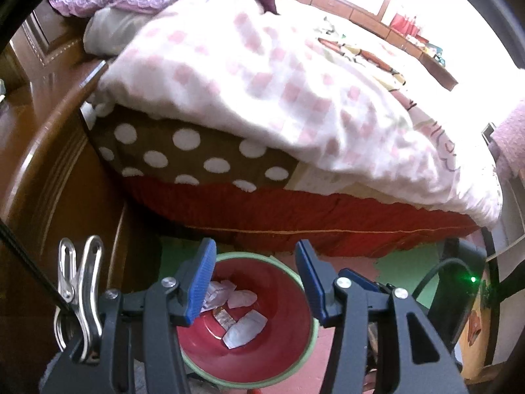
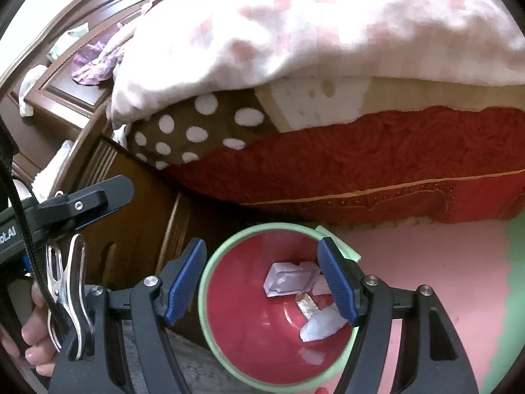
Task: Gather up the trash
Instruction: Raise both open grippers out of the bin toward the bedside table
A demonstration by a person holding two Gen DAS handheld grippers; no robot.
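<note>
Both grippers hang over a red bin with a pale green rim point(image 2: 210, 262) that stands on the floor close against the side of the bed point(image 2: 361, 170), tucked near a dark wooden cabinet point(image 1: 49, 164). The left gripper point(image 1: 254, 282) has its blue pads parted with nothing between them, and the right gripper point(image 2: 262, 282) stands wider apart, likewise empty; each looks straight down into the bin's mouth, which seems the sensible way to hold them if something is to be dropped in cleanly. The trash point(image 2: 292, 279) lies at the bottom: several crumpled white papers and a small shiny wrapper point(image 2: 306, 303), all well inside the walls. A pink and white checked quilt point(image 1: 262, 82) spills over the mattress edge above a brown spotted blanket point(image 1: 183, 154), so the bin sits just below it, handy for bedside litter. A hand point(image 2: 32, 338) grips the left tool at the edge of the right view. I would judge this batch done, with both tools free for more.
</note>
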